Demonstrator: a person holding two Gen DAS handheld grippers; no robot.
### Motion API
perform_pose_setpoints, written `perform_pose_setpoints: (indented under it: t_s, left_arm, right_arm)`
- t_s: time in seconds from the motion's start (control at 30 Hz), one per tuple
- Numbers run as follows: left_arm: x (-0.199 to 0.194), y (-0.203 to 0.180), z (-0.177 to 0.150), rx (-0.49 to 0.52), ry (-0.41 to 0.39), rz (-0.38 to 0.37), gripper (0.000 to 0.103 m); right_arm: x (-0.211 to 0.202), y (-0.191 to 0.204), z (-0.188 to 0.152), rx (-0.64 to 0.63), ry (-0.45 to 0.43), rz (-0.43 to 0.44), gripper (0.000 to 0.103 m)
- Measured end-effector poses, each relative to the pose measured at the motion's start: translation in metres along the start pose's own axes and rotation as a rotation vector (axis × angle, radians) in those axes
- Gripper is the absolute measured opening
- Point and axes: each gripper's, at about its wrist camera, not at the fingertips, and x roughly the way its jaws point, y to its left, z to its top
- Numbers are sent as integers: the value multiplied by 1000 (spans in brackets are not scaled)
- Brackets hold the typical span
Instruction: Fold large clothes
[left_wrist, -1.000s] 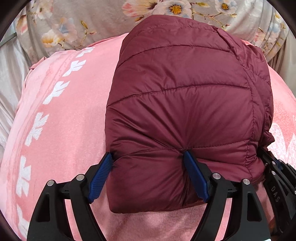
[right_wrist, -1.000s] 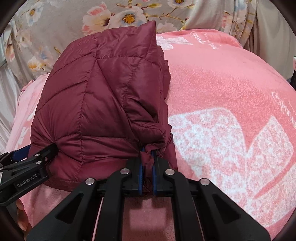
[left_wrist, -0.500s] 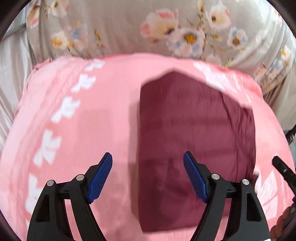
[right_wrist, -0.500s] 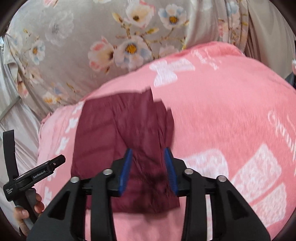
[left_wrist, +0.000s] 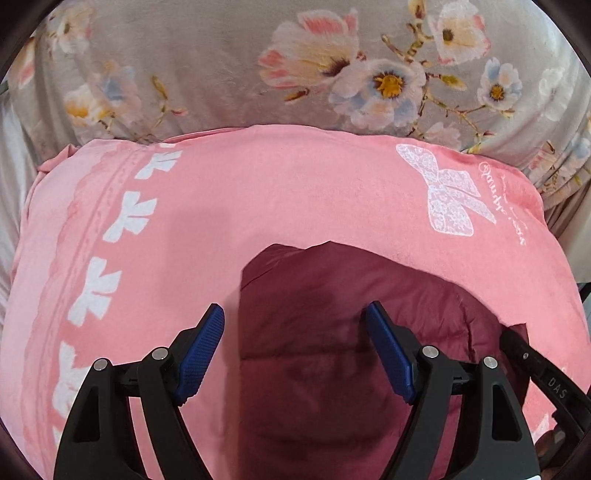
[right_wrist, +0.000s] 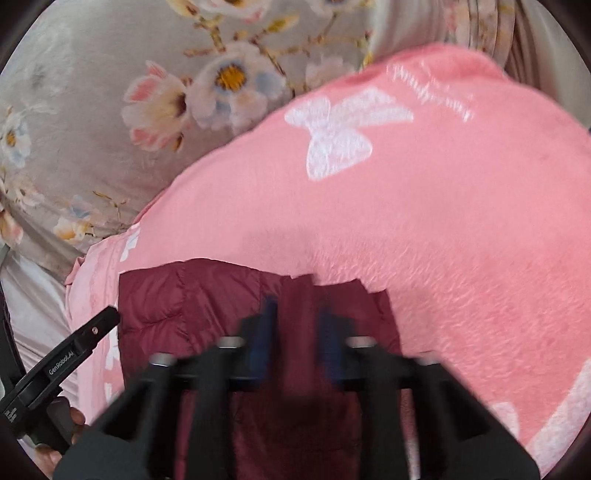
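Observation:
A maroon quilted puffer jacket (left_wrist: 332, 332) lies folded into a compact block on a pink blanket (left_wrist: 258, 206). It also shows in the right wrist view (right_wrist: 177, 306). My left gripper (left_wrist: 295, 350) is open and empty, held above the jacket's left part, with its blue pads (left_wrist: 201, 350) wide apart. My right gripper (right_wrist: 295, 332) is blurred by motion, partly open and empty, above the jacket's right part. The other gripper's black finger shows at the edge of each view, at the right in the left wrist view (left_wrist: 543, 373) and at the left in the right wrist view (right_wrist: 66, 362).
The pink blanket with white bow prints (right_wrist: 340, 129) covers the bed. A grey floral quilt (left_wrist: 295, 66) is bunched behind it. Pale sheet (right_wrist: 33, 314) lies at the left edge.
Both grippers have let go of the jacket and pulled back and up. The right gripper went from shut on the fabric to partly open. The jacket now lies flat on the blanket.

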Motion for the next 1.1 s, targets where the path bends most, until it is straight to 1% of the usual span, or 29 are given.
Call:
perform_pose_setpoints:
  t_s: [0.07, 0.23, 0.37, 0.5, 0.7, 0.97, 1.1]
  left_arm:
    - [18, -9, -2, 17, 27, 3, 76]
    - [57, -20, -18, 36, 80, 9, 77]
    - [72, -22, -25, 22, 82, 8, 79]
    - [82, -24, -30, 21, 69, 19, 82]
    - [91, -25, -37, 19, 38, 44, 85]
    - [95, -30, -40, 41, 19, 86, 87]
    - [95, -31, -41, 43, 14, 95, 87]
  right_arm:
    - [4, -7, -4, -4, -18, -33, 4]
    - [28, -15, -17, -70, -32, -136, 3]
    - [41, -17, -23, -109, -41, -176, 3]
    - [54, -23, -27, -106, -41, -177, 3]
    - [62, -13, -32, -157, -68, -235, 3]
    - [63, -13, -33, -162, -75, -240, 3]
    - [63, -13, -33, -163, -75, -241, 3]
